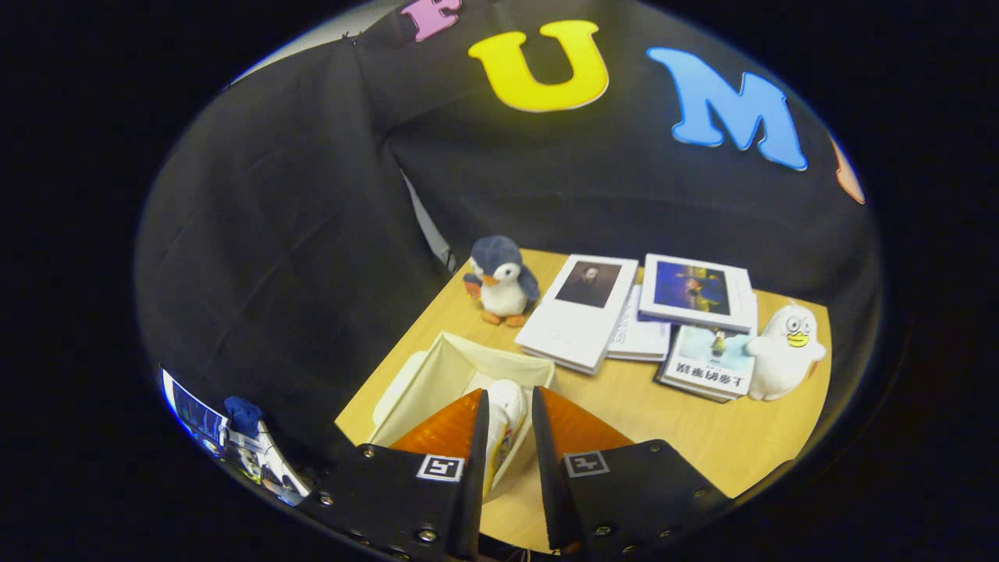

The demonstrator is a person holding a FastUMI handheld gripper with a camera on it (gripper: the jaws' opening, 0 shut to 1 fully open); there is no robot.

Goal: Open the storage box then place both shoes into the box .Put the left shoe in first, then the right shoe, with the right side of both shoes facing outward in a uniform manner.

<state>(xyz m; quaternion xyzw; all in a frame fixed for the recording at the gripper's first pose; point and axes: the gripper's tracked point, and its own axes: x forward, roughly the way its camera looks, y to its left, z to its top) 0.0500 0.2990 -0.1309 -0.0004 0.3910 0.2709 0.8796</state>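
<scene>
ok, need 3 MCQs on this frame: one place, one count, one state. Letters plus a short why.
1. Where is the shoe?
A. between the fingers, over the open storage box
B. on the books
C. beside the white duck toy

2. How many plush toys stand on the table?
A. one
B. two
C. four

3. The gripper is:
A. wide open
B. shut on the shoe
C. shut on a book

Key: 1 A, the shoe sits in the gap, box just beyond. 2 B, penguin and duck. 3 B, both fingers press its sides.

Cloth-walled booth (296, 234): wooden table (702, 437), books (577, 312), plush toys (501, 282).
</scene>
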